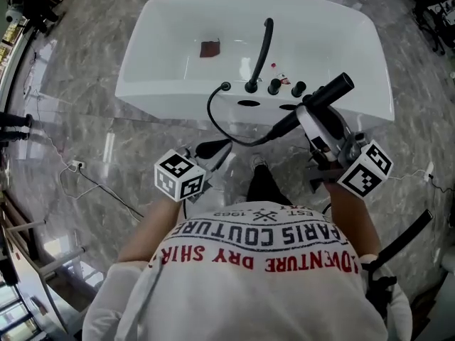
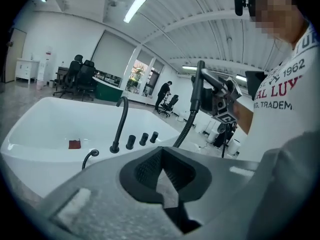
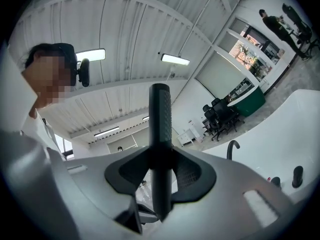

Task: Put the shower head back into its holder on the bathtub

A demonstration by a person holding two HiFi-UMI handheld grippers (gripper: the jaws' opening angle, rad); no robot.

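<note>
The right gripper [image 3: 160,170] is clamped on the shower head [image 1: 328,91], which slants over the bathtub [image 1: 160,94] rim. The holder [image 1: 249,104] lies to its left. The left gripper [image 2: 161,170] is closed and empty.

Lighting: bright and even, from ceiling tube lights [image 2: 136,7] at upper left of the left gripper view; pale glare streaks on the polished floor [image 1: 108,146], white bathtub [image 1: 134,59] nearly shadowless. Quality: strong fisheye bending, black corners in gripper views, close foreground soft.

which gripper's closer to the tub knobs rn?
Right. The right gripper, shut on the shower head, is at the tub rim just right of the knobs; the left gripper, shut empty, sits back from it.
</note>
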